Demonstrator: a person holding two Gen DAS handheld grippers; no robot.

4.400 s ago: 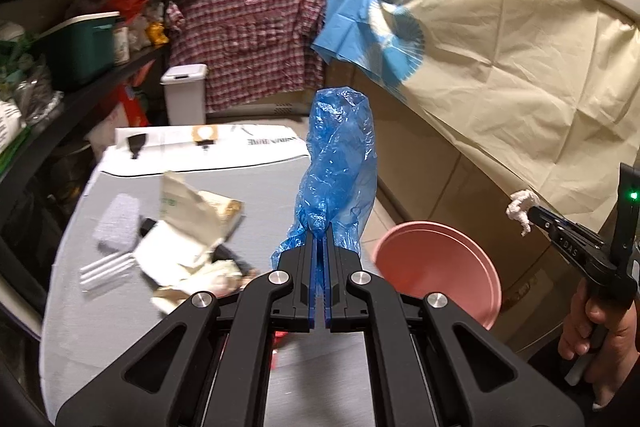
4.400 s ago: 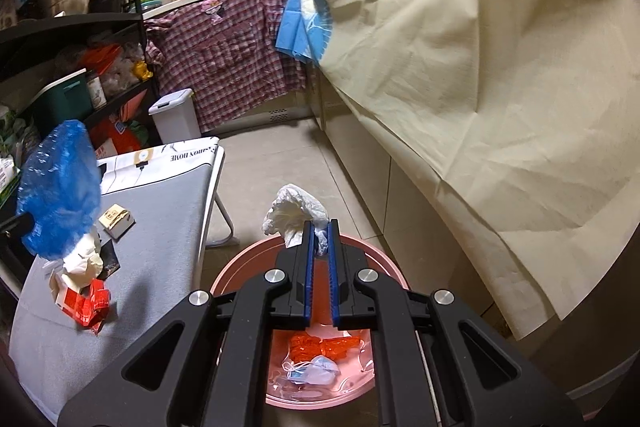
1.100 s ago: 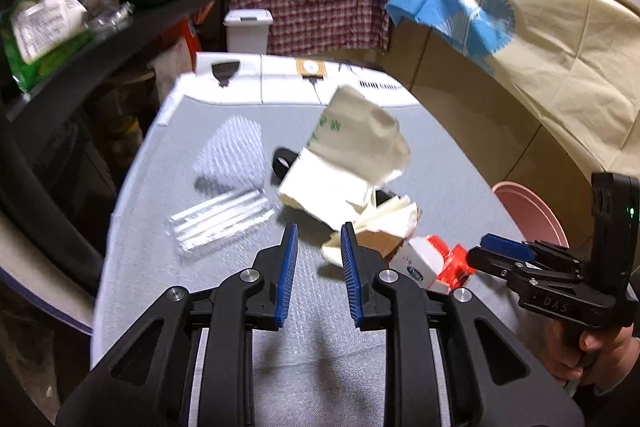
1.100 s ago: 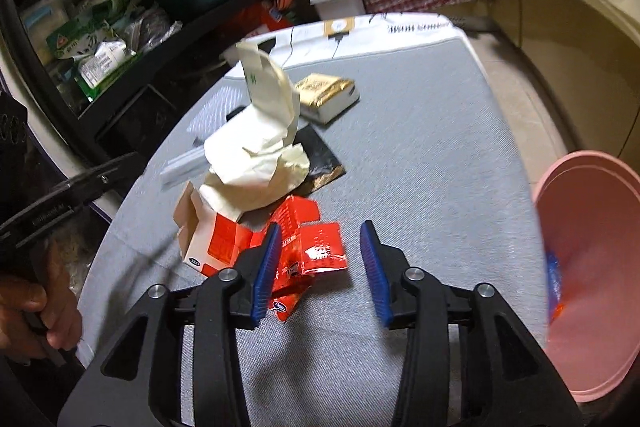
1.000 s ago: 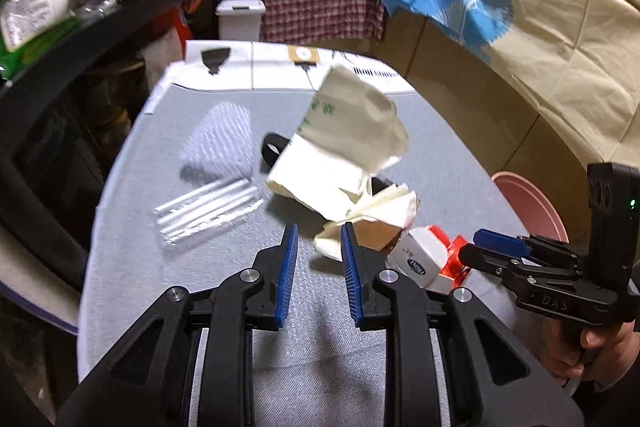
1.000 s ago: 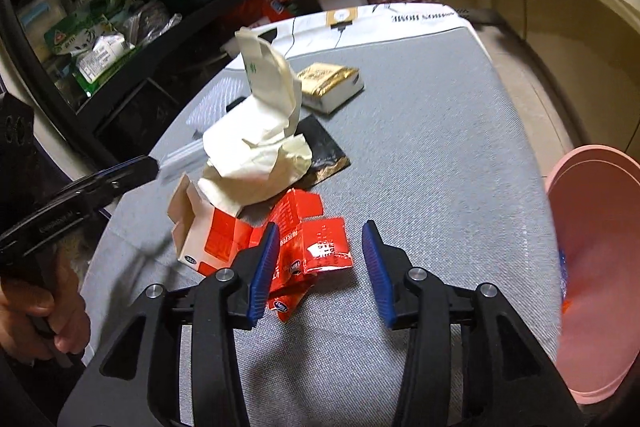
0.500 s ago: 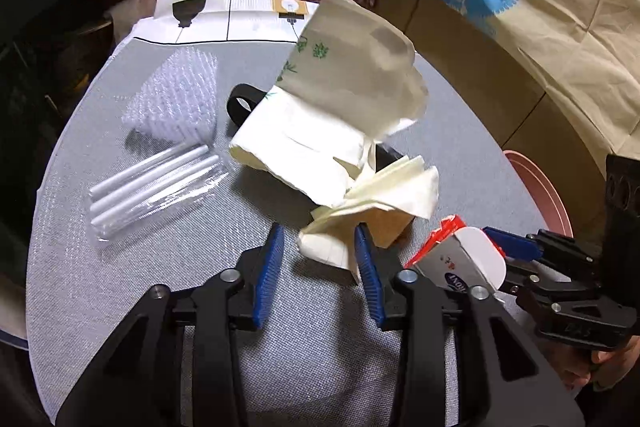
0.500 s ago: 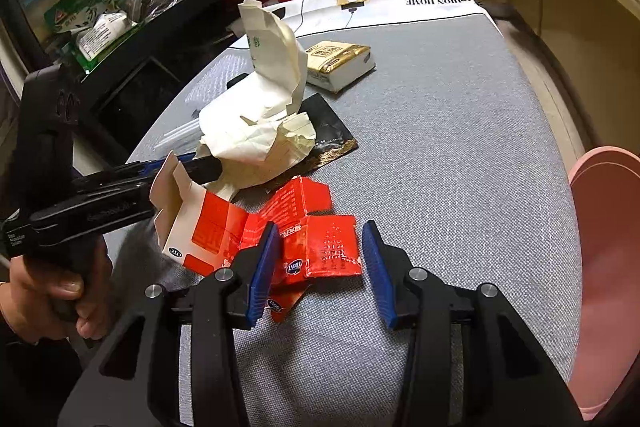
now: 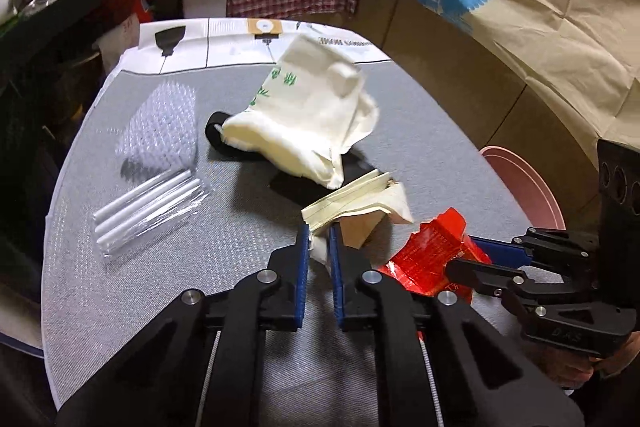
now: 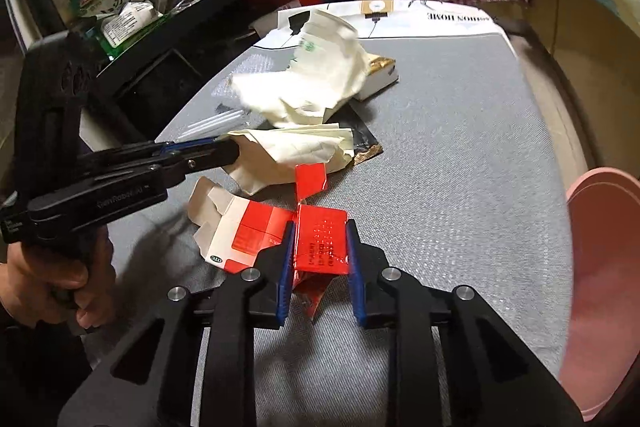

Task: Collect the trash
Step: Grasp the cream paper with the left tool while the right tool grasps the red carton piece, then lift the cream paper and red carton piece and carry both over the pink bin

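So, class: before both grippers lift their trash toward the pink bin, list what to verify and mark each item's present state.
1. Left gripper closed around cream paper: ok.
2. Right gripper straddles red carton: ok.
3. Right gripper clamped firmly on carton: cannot tell.
4. Pink bin within view beside the table: ok.
5. Bin has room: cannot tell.
6. Paper free of the black wrapper: cannot tell.
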